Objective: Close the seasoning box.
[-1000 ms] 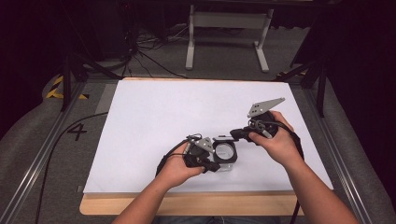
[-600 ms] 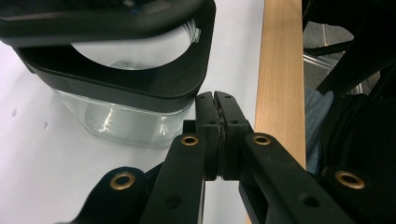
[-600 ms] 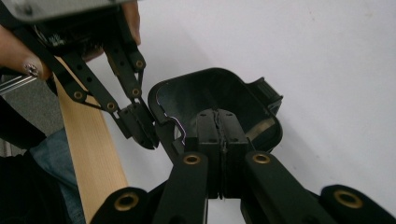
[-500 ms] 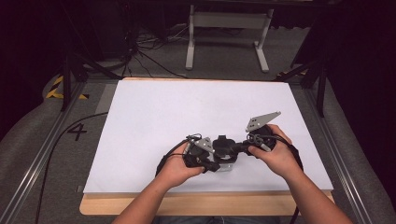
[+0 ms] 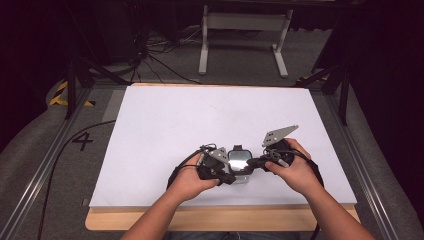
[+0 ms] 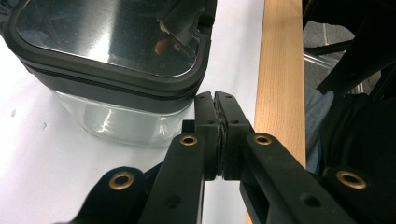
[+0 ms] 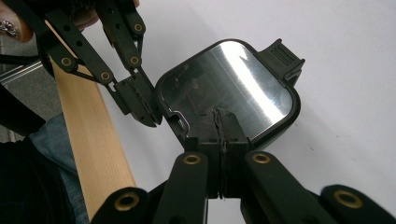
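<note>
2 closed grippers (image 5: pixel 235 176) (image 5: pixel 256 163) flanking container (image 5: pixel 240 161)

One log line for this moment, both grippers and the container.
left gripper: shut, beside container | right gripper: shut, at lid edge | lid on

You can read one mark: a black "4" (image 5: pixel 82 141) on the grey floor (image 5: pixel 35 165), just left of the table's white sheet.

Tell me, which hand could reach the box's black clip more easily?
Probably the right hand: its shut fingers sit over the lid, pointing toward the clip. The left fingers are beside the box, lower down.
</note>
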Available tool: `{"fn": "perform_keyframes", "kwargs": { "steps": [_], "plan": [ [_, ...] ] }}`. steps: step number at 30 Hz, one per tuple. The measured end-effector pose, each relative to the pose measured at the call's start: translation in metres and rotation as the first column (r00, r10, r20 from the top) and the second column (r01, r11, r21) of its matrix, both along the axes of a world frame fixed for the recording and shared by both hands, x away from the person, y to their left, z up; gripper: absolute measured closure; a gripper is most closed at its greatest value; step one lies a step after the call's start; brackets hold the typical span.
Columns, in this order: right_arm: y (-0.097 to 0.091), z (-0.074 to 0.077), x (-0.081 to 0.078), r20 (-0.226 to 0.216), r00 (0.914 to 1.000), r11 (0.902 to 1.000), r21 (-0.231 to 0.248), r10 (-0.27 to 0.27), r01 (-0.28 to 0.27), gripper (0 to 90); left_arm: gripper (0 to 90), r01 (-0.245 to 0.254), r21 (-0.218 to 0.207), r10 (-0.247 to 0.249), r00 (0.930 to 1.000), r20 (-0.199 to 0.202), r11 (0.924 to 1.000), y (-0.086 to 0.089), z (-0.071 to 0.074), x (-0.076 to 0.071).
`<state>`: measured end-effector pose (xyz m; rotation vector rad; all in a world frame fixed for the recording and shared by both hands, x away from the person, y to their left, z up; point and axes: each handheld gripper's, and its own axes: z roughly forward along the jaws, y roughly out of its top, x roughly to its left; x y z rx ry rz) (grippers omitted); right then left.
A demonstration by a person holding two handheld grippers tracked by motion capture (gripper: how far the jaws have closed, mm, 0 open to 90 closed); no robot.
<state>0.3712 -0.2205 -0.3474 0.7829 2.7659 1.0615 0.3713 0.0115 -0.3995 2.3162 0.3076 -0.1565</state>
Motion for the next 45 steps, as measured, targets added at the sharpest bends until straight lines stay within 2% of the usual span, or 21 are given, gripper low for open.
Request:
{"fn": "perform_keyframes", "kwargs": {
  "steps": [4, 6, 10, 13, 15, 19, 23, 25, 26, 27, 28, 30, 31, 32, 33, 34, 36, 37, 39, 43, 45],
  "plan": [
    [0.0, 0.002, -0.001, 0.008, 1.0, 1.0, 0.007, -0.006, 0.006, 90.0, 88.6, -0.013, 0.018, 0.013, 0.9999, -0.003, 0.9997, 0.003, 0.002, -0.001],
    [-0.004, 0.007, -0.001, 0.019, 0.9998, 0.9994, 0.034, -0.009, 0.008, 89.5, 88.1, -0.018, 0.019, 0.018, 0.9998, -0.002, 0.9997, 0.008, 0.005, -0.004],
    [-0.016, 0.021, -0.002, 0.039, 0.9986, 0.9941, 0.104, -0.037, 0.033, 80.5, 86.6, -0.066, -0.002, 0.066, 0.9976, 0.017, 0.9978, 0.025, 0.012, -0.008],
    [-0.029, 0.032, 0.0, 0.06, 0.9958, 0.9877, 0.144, -0.07, 0.061, 74.5, 85.2, -0.124, -0.036, 0.125, 0.9919, 0.024, 0.9916, 0.044, 0.019, -0.009],
    [-0.037, 0.036, 0.001, 0.076, 0.9923, 0.9835, 0.16, -0.098, 0.085, 72.2, 84.1, -0.176, -0.055, 0.178, 0.9833, 0.036, 0.9828, 0.063, 0.024, -0.009],
    [-0.057, 0.04, 0.006, 0.096, 0.9837, 0.9735, 0.187, -0.152, 0.132, 64.9, 82.4, -0.278, -0.093, 0.283, 0.958, 0.046, 0.9561, 0.093, 0.03, -0.01],
    [-0.078, 0.038, 0.012, 0.111, 0.9691, 0.9596, 0.203, -0.221, 0.195, 59.7, 80.9, -0.376, -0.126, 0.385, 0.921, 0.059, 0.9181, 0.121, 0.032, -0.009],
    [-0.089, 0.035, 0.015, 0.124, 0.9582, 0.9511, 0.208, -0.258, 0.229, 57.5, 78.8, -0.423, -0.137, 0.433, 0.8997, 0.053, 0.8956, 0.132, 0.031, -0.007],
    [-0.094, 0.033, 0.018, 0.127, 0.9537, 0.9477, 0.207, -0.273, 0.243, 56.2, 77.1, -0.449, -0.156, 0.463, 0.8844, 0.063, 0.8798, 0.138, 0.03, -0.005],
    [-0.101, 0.03, 0.02, 0.128, 0.9477, 0.942, 0.209, -0.292, 0.262, 54.3, 75.0, -0.466, -0.154, 0.48, 0.8743, 0.071, 0.8714, 0.142, 0.029, -0.004],
    [-0.104, 0.027, 0.022, 0.128, 0.9443, 0.9393, 0.207, -0.303, 0.273, 53.4, 74.2, -0.496, -0.151, 0.511, 0.8556, 0.084, 0.8552, 0.147, 0.028, -0.002],
    [-0.116, 0.019, 0.027, 0.128, 0.9317, 0.9296, 0.196, -0.34, 0.312, 51.9, 73.0, -0.534, -0.139, 0.548, 0.8298, 0.104, 0.8342, 0.156, 0.026, 0.001],
    [-0.121, 0.016, 0.028, 0.123, 0.9256, 0.9236, 0.193, -0.358, 0.331, 50.9, 72.0, -0.548, -0.14, 0.563, 0.8199, 0.105, 0.8247, 0.159, 0.025, 0.002],
    [-0.124, 0.012, 0.03, 0.121, 0.9211, 0.9193, 0.191, -0.37, 0.344, 50.1, 70.9, -0.556, -0.138, 0.571, 0.8134, 0.112, 0.8196, 0.163, 0.024, 0.004],
    [-0.129, 0.008, 0.032, 0.12, 0.915, 0.9141, 0.186, -0.385, 0.36, 49.2, 69.4, -0.573, -0.146, 0.588, 0.8015, 0.107, 0.8066, 0.167, 0.021, 0.007],
    [-0.135, 0.003, 0.033, 0.119, 0.907, 0.9074, 0.177, -0.404, 0.381, 48.4, 68.1, -0.583, -0.151, 0.6, 0.7936, 0.103, 0.798, 0.17, 0.018, 0.009],
    [-0.143, -0.004, 0.036, 0.116, 0.897, 0.8987, 0.165, -0.427, 0.406, 47.1, 66.0, -0.597, -0.163, 0.614, 0.7841, 0.089, 0.7856, 0.176, 0.013, 0.014],
    [-0.147, -0.008, 0.037, 0.112, 0.8923, 0.8944, 0.159, -0.437, 0.418, 46.8, 64.5, -0.602, -0.19, 0.624, 0.777, 0.083, 0.7753, 0.18, 0.008, 0.017],
    [-0.156, -0.017, 0.039, 0.107, 0.8783, 0.8813, 0.146, -0.466, 0.45, 45.7, 62.5, -0.608, -0.202, 0.63, 0.7737, 0.066, 0.7679, 0.184, 0.003, 0.021],
    [-0.17, -0.031, 0.042, 0.1, 0.8602, 0.863, 0.14, -0.5, 0.486, 45.0, 61.4, -0.629, -0.194, 0.648, 0.7597, 0.052, 0.7527, 0.19, -0.007, 0.031],
    [-0.175, -0.04, 0.043, 0.093, 0.8554, 0.8578, 0.131, -0.51, 0.497, 44.5, 60.3, -0.641, -0.187, 0.658, 0.7524, 0.037, 0.7442, 0.192, -0.014, 0.035]
  ]
}}
